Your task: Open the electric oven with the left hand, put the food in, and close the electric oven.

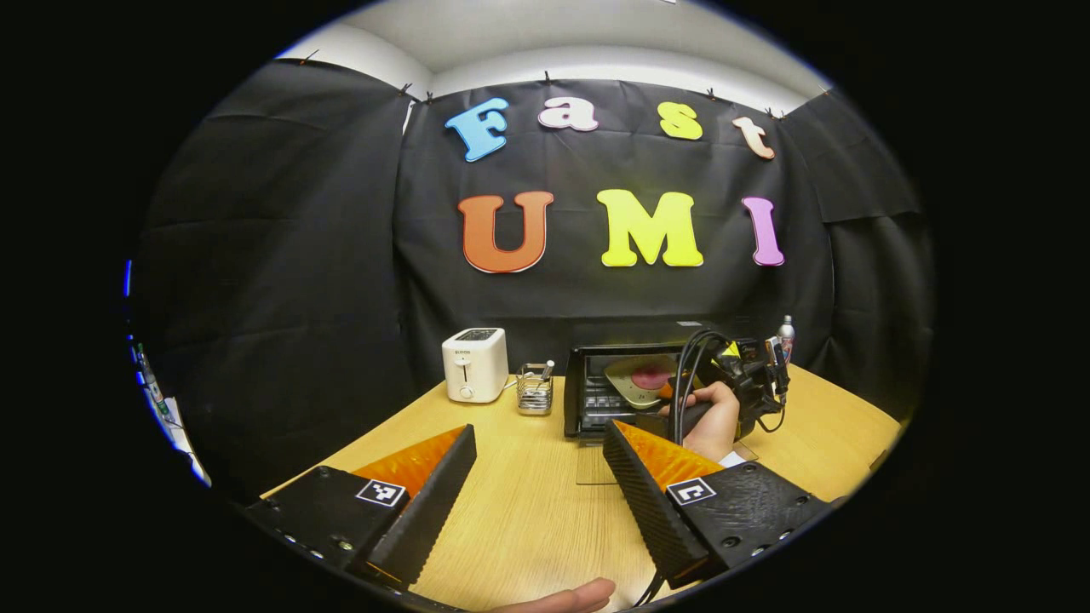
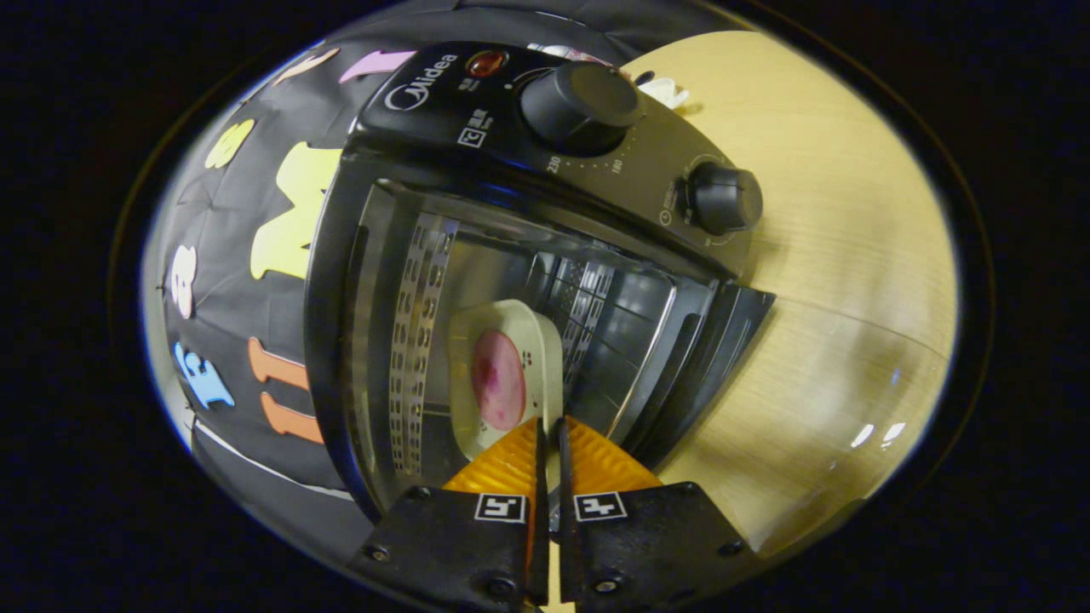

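Table [image 1: 528,511]: wooden; I see the electric oven [image 2: 545,255] on it, door down.
Right gripper [image 2: 549,430]: clamped on plate [image 2: 511,375] rim, inside oven.
Left gripper [image 1: 536,477]: fingers wide, before oven.

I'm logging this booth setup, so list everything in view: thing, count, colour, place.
oven: one, black, door open, on the table
plate: one, white, held at the oven mouth
food: one, pink, on the plate
toaster: one, white, left of the oven
wire holder: one, metal, between toaster and oven
table: one, light wood
left gripper: open, over the table
right gripper: shut on the plate rim
hand: holding the right gripper
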A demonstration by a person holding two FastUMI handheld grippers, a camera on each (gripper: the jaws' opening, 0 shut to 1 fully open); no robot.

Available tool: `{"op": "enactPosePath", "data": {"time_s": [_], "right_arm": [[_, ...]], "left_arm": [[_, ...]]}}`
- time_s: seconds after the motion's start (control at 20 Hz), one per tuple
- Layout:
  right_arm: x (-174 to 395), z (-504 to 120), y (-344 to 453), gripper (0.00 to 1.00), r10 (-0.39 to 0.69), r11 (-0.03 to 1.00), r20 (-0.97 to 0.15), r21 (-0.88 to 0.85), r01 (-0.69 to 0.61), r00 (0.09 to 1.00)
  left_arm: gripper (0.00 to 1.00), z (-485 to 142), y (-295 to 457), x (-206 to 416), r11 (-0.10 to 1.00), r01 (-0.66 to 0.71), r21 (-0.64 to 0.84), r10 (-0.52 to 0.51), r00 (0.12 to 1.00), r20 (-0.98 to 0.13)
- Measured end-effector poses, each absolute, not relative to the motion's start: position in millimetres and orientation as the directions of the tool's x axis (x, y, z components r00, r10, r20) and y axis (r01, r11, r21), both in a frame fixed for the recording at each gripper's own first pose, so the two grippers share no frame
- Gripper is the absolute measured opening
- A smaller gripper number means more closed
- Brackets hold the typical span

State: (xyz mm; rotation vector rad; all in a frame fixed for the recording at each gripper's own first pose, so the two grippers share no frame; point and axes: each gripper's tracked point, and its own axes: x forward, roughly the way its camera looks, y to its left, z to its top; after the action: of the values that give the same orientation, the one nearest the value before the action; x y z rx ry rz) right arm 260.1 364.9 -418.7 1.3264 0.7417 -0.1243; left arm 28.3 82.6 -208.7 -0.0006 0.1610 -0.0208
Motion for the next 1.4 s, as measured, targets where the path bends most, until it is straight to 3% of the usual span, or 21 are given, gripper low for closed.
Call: {"op": "enactPosePath", "data": {"time_s": [0.4,0.45,0.7,0.85,0.9,1.05,1.3,1.35,1.4], "right_arm": [[257,-415,362,0.1,0.293,0.366,-0.523,0.835,0.411,0.8],[256,-412,360,0.19,0.29,0.382,-0.512,0.837,0.392,0.809],[235,-402,349,0.36,0.274,0.486,-0.487,0.814,0.317,0.829],[213,-388,336,0.58,0.253,0.609,-0.465,0.758,0.234,0.849],[208,-381,330,0.6,0.245,0.645,-0.449,0.737,0.201,0.859],[188,-360,320,0.88,0.25,0.745,-0.401,0.661,0.09,0.882],[158,-320,294,0.93,0.284,0.836,-0.323,0.544,-0.069,0.903],[151,-312,290,1.0,0.294,0.847,-0.314,0.524,-0.093,0.903],[144,-304,279,0.96,0.283,0.865,-0.312,0.492,-0.1,0.907]], "left_arm": [[0.96,-213,86,25,1.0,0.002,-0.018,-0.005,0.985,-0.174],[0.96,-212,89,24,1.0,-0.014,-0.023,0.009,0.985,-0.172],[0.95,-205,91,17,0.996,-0.022,-0.088,0.007,0.985,-0.172],[0.95,-205,103,13,0.996,-0.056,-0.075,0.043,0.985,-0.17],[0.95,-207,108,13,0.995,-0.07,-0.074,0.056,0.983,-0.176],[0.94,-212,108,9,0.993,-0.08,-0.084,0.062,0.979,-0.195],[0.94,-244,89,10,0.997,-0.027,-0.077,0.005,0.963,-0.268],[0.94,-255,83,8,0.997,-0.01,-0.078,-0.014,0.956,-0.294],[0.94,-261,78,9,0.997,-0.005,-0.077,-0.019,0.949,-0.313]]}}
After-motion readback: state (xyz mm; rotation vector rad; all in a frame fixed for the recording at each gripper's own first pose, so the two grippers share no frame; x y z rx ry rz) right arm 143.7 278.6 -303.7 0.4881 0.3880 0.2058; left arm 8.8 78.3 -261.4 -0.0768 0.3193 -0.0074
